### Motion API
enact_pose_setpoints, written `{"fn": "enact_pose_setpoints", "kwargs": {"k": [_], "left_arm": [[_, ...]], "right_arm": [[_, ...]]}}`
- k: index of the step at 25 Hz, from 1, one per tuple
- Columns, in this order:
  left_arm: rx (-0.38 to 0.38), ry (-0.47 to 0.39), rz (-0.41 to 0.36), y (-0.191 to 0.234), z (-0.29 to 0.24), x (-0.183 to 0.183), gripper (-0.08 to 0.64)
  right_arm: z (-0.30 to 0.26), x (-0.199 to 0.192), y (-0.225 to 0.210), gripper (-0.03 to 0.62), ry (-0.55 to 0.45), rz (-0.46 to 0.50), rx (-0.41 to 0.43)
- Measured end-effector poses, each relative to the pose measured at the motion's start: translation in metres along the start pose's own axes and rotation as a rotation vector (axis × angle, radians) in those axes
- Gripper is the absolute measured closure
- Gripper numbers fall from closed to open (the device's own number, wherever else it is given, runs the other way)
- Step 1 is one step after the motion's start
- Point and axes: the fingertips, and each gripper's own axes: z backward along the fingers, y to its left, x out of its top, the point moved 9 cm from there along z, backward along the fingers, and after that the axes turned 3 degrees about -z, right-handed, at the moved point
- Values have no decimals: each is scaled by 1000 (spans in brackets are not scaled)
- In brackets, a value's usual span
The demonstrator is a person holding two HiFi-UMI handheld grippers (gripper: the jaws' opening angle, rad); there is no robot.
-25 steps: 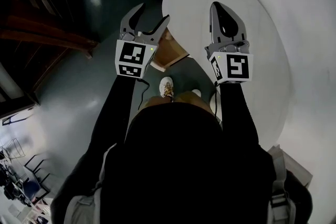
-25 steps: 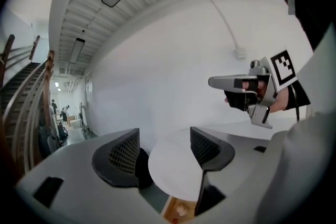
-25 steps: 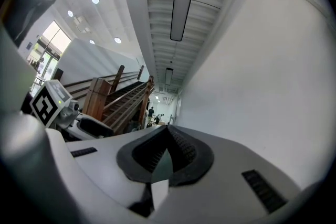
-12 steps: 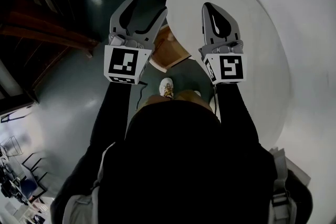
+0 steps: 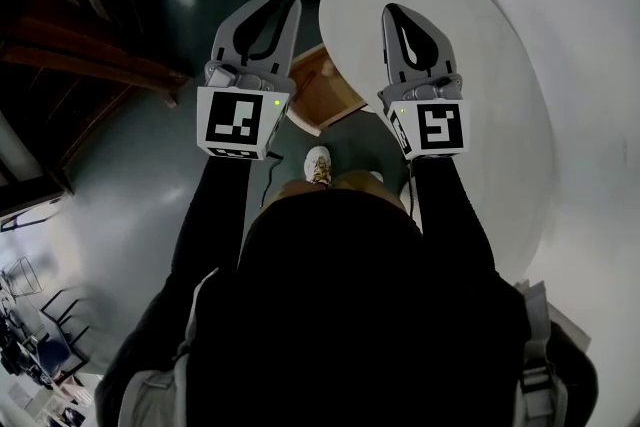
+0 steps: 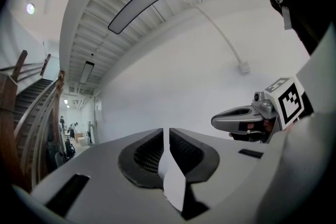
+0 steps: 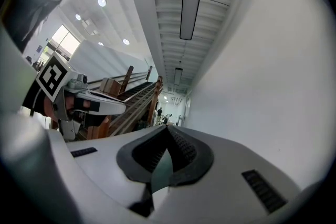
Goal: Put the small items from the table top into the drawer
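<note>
In the head view I hold both grippers out level above the floor. My left gripper [image 5: 284, 5] has just been closing; its jaws now stand almost together with nothing between them, as the left gripper view [image 6: 167, 131] also shows. My right gripper [image 5: 393, 13] is shut and empty, its tips over the near edge of the round white table top [image 5: 470, 55]. A wooden drawer [image 5: 322, 95] stands open below the table edge, between the two grippers. No small items show on the table top.
Dark glossy floor [image 5: 130, 155] spreads to the left, with wooden stairs [image 5: 70, 65] at its far left. My shoe [image 5: 317, 165] is on the floor below the drawer. A white wall [image 7: 262, 76] fills the right gripper view.
The left gripper's jaws went from wide open to closed, and that gripper rose a little in the picture. The right gripper drifted slightly left and stayed shut.
</note>
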Motion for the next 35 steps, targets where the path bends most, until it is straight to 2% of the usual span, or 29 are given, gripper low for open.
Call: {"fn": "enact_pose_setpoints", "kwargs": {"k": [3,31,35], "left_arm": [[26,4,-7,2,1,-1,545],[50,8,-1,2,3,-5,546],[56,11,-5,3,5,-6,546]], "right_arm": [[0,0,0,565,1,1,-2],[4,-2,-3,565,-1,-12,-42],[4,-4,0,565,23,1,-51]]}}
